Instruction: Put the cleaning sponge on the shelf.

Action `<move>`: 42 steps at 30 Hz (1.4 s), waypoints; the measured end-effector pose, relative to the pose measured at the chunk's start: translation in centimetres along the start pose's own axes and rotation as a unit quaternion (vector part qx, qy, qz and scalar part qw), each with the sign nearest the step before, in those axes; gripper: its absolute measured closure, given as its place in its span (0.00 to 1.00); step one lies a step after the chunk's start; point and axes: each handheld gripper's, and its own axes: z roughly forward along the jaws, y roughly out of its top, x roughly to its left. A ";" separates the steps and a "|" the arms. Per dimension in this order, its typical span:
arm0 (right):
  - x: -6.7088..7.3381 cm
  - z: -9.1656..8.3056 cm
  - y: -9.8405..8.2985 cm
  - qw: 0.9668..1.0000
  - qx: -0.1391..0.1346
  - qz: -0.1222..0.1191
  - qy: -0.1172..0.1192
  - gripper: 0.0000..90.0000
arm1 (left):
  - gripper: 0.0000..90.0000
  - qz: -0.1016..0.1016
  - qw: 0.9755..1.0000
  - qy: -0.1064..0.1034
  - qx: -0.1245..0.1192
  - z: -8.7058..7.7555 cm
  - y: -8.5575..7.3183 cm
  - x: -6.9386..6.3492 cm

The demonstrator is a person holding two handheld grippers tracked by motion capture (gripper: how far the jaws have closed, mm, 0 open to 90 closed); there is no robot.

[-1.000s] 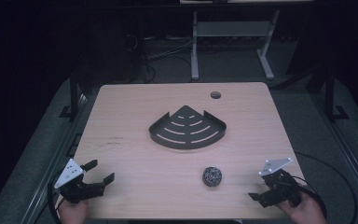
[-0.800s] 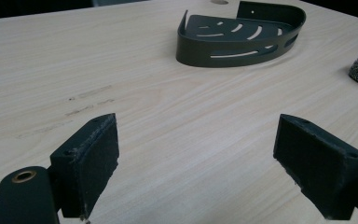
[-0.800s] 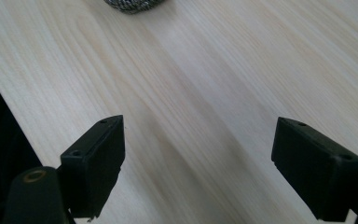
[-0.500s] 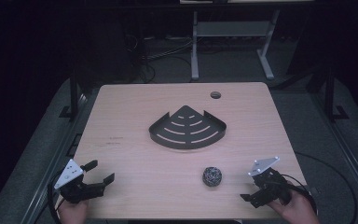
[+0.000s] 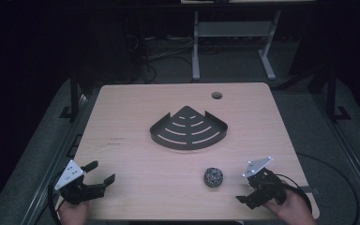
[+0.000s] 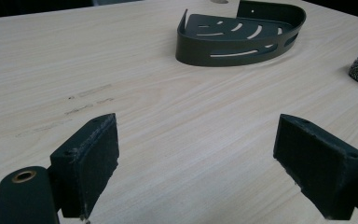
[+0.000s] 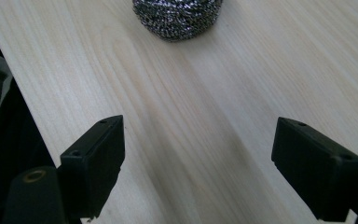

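Right gripper view: open right claw (image 7: 198,170) faces scourer (image 7: 177,17).

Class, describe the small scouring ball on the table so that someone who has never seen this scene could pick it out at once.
Start at the pale wooden table and find the dark fan-shaped slotted tray near its middle. Move toward the person's edge, slightly right, to the steel wool ball lying apart from the tray, just left of the right gripper. It alone is round, silvery and wiry.

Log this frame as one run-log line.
left hand-held gripper: open, empty | right hand-held gripper: open, facing round steel-wool scourer | black slotted metal corner shelf: mid-table, untouched
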 end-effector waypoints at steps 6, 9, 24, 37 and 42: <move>0.3 0.4 0.7 1.000 0.004 -0.011 0.002 0.19 | 0.15 -0.002 1.000 0.001 -0.003 -0.1 0.0 0.0; 0.4 0.6 1.2 1.000 0.003 -0.016 0.007 0.18 | 0.15 0.000 1.000 0.004 -0.004 -0.2 0.0 -0.1; 0.9 1.7 3.7 0.999 0.009 -0.041 0.023 0.17 | 0.15 -0.002 1.000 0.000 -0.003 -0.1 0.0 -0.1; 1.0 2.6 6.5 0.997 0.019 -0.063 0.029 0.17 | 0.15 -0.001 1.000 0.001 -0.003 -0.2 0.0 -0.1; 0.8 3.0 7.1 0.997 0.028 -0.065 0.033 0.17 | 0.15 0.000 1.000 0.003 -0.004 -0.2 0.0 -0.1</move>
